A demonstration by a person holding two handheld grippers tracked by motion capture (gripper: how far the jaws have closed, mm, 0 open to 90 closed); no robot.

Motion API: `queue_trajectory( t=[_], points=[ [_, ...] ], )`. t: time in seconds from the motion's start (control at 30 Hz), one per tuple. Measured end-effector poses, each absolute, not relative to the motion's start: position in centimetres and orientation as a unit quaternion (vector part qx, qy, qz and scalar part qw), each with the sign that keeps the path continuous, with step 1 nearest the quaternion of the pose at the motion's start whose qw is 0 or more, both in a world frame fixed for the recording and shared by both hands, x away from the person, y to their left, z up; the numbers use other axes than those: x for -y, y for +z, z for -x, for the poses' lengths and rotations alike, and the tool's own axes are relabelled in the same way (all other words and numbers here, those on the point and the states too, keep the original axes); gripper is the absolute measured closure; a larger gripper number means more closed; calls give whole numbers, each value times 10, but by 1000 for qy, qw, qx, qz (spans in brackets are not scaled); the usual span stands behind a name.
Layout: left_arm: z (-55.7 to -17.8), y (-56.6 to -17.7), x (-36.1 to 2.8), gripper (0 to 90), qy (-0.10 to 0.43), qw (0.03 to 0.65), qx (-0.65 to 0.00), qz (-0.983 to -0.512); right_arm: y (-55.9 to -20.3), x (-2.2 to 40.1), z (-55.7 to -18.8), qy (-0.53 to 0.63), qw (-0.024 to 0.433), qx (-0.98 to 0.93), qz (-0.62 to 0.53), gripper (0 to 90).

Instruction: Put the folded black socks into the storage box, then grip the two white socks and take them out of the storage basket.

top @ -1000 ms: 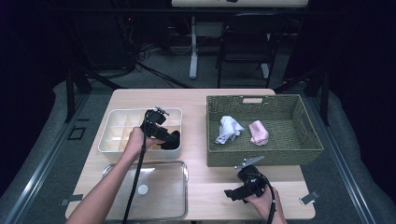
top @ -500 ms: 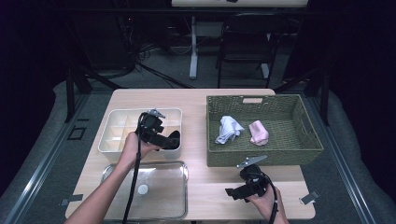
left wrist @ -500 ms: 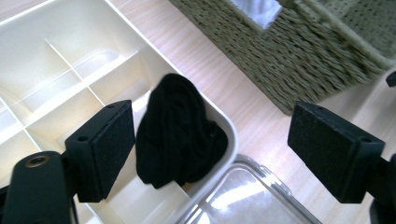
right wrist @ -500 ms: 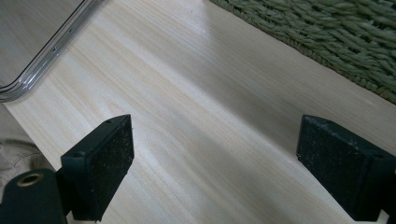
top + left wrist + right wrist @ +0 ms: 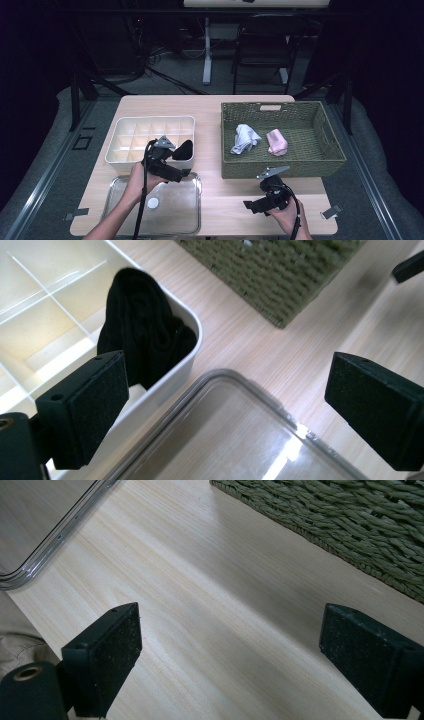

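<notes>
Matt black cloth (image 5: 142,330), glossy plastic tray (image 5: 165,390)

No readable text, labels, brands, numbers or signs on anything

My left gripper (image 5: 172,162): black body, matte, blocky. Grey three-cornered plate on top. A black cable trails from it back along my forearm. Forearm bare, no sleeve in sight.

In the left gripper view its two jaws are black rectangular blocks, each faced with a rough, grainy black pad (image 5: 97,407). Two small round holes sit in the top edge of the left block. A brass-coloured ring shows at the bottom left corner.

My right gripper (image 5: 260,200): same black build, same grey plate, black cable looping beside my hand. Pads (image 5: 120,652) equally coarse; brass-coloured bushing at the lower left.
</notes>
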State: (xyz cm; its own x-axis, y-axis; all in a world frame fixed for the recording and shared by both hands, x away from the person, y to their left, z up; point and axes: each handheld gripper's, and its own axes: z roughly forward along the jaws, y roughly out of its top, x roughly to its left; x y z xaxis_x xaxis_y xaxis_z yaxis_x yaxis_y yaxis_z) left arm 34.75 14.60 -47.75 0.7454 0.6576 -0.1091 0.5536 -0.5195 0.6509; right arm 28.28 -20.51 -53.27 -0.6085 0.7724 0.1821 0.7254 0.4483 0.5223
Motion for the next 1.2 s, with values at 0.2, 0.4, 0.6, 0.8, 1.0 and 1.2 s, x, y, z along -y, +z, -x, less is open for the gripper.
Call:
queue_trajectory(
  t=[0.2,0.4,0.6,0.8,1.0,1.2],
  points=[
    [-336,-478,-147,18,79,352,-346,-866,-532,207,-283,288,42,-849,-442,97],
    [-325,-484,-152,2,80,345,-351,-867,-534,206,-282,284,44,-850,-443,98],
    [-310,-492,-156,1,77,340,-352,-869,-532,206,-282,284,46,-851,-440,94],
    [-300,-497,-158,1,77,334,-347,-873,-532,206,-281,283,46,-852,-439,81],
    [-291,-500,-162,1,81,341,-351,-868,-533,206,-282,279,37,-857,-432,47],
    [-285,-508,-166,1,76,335,-359,-868,-533,206,-283,267,30,-866,-422,0]
  ],
)
